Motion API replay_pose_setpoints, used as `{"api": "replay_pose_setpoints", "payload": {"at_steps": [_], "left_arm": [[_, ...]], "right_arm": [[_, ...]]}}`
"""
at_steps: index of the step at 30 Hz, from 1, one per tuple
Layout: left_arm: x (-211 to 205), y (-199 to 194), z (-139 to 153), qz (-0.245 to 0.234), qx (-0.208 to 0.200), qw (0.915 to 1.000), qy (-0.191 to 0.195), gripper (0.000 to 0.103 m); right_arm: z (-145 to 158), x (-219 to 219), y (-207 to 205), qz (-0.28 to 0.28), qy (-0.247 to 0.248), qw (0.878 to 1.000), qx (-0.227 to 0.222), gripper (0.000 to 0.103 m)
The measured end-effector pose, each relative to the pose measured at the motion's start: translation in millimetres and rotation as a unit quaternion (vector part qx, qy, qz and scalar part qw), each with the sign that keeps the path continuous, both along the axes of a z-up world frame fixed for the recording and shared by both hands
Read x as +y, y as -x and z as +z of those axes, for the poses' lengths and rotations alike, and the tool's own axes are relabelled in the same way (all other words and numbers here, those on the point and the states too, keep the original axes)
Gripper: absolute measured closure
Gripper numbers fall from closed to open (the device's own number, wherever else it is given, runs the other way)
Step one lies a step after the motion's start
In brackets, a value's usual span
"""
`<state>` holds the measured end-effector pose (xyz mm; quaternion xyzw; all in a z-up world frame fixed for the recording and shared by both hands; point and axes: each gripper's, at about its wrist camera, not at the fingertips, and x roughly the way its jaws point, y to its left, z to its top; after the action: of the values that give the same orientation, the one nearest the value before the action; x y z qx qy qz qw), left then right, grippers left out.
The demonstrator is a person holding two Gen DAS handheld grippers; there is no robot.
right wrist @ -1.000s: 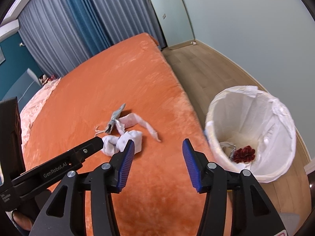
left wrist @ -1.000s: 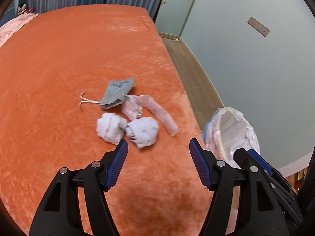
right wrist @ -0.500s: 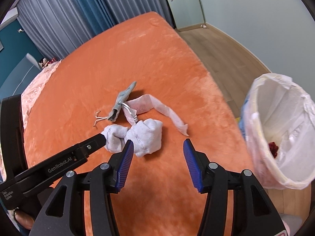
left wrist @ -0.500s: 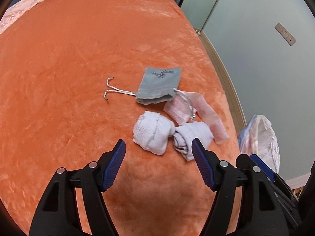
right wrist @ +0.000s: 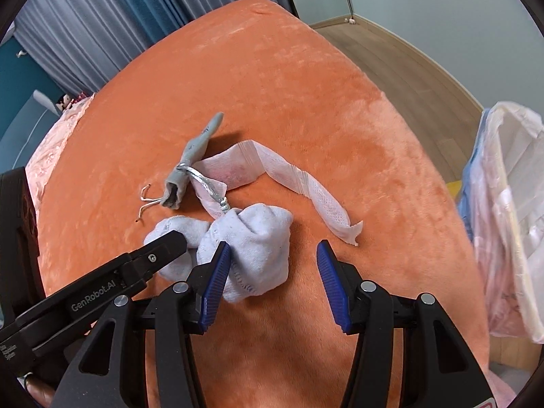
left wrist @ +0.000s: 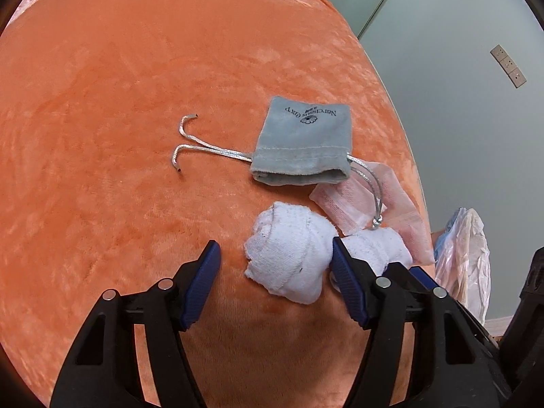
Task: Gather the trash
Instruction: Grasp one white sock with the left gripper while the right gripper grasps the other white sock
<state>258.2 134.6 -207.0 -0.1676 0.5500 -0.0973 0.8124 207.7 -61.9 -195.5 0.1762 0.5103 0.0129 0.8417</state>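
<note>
The left gripper [left wrist: 275, 272] was closing around one white sock ball [left wrist: 289, 258], pads not pressing. The right gripper [right wrist: 272, 272] stood open at the other sock ball [right wrist: 258, 248].

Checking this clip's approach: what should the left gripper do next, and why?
Probably ease down and close. The left gripper is closing, but its left pad is clear of the left sock ball between its jaws, which lies on the orange blanket.

on the bed [left wrist: 102, 102], near its right edge, i see two balled socks [left wrist: 289, 258] touching side by side. behind them lies a pouch [left wrist: 302, 142], a strip [right wrist: 295, 176] to its right; a lined bin [right wrist: 503, 210] stands off that edge.
</note>
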Motion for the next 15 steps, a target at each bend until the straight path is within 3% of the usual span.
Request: {"api": "replay_pose_setpoints", "payload": {"at_steps": [3, 4, 5, 8, 15], "left_arm": [[-1, -3, -4, -0.003, 0.002, 0.9999, 0.011, 0.051], [-1, -4, -5, -0.005, 0.003, 0.9998, 0.018, 0.053], [-2, -4, -6, -0.01, 0.004, 0.9996, 0.025, 0.058], [-7, -1, -3, -0.016, -0.005, 0.9998, 0.014, 0.063], [-9, 10, 9, -0.019, -0.014, 0.9997, 0.007, 0.069]], "right_arm": [[-5, 0, -2, 0.001, -0.008, 1.0, 0.002, 0.054], [-6, 0, -3, 0.001, -0.013, 1.0, 0.003, 0.059], [-8, 0, -4, 0.005, -0.022, 1.0, 0.004, 0.071], [-8, 5, -3, 0.017, -0.03, 0.999, 0.002, 0.081], [10, 6, 6, 0.02, -0.029, 0.999, -0.018, 0.09]]}}
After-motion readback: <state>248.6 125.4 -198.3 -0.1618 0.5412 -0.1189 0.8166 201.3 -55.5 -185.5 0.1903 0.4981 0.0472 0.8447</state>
